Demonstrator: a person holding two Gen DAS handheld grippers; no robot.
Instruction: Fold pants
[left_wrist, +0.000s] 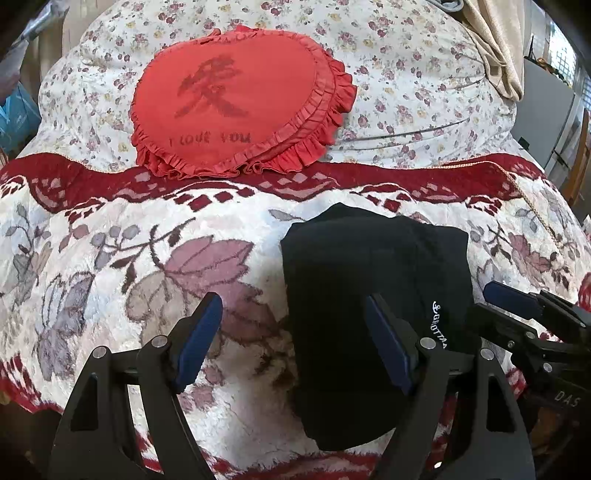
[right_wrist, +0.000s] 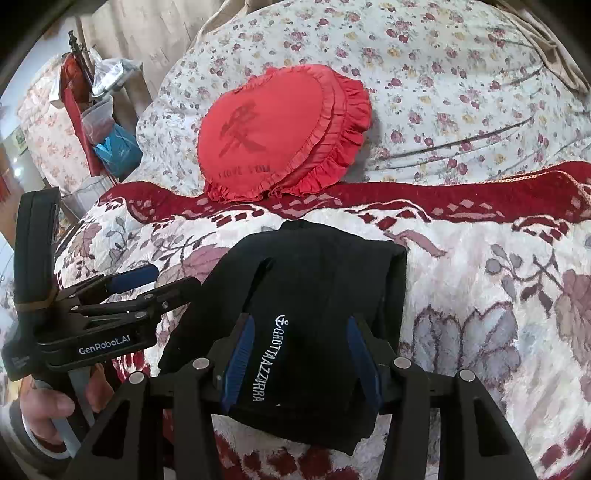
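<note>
— Bed (left_wrist: 110, 258) under a leaf-patterned blanket, a red heart pillow (left_wrist: 236, 103) behind?
— Yes. Folded black pants (right_wrist: 314, 280) lie on it. Left claw (left_wrist: 295, 343) gapes empty; right claw (right_wrist: 299, 358) straddles them, half open.

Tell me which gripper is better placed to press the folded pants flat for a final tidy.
Right, probably. The right gripper sits directly over the folded black pants, jaws open with the cloth between them. The left gripper is open too, but straddles the pants' left edge, mostly over the blanket.
</note>
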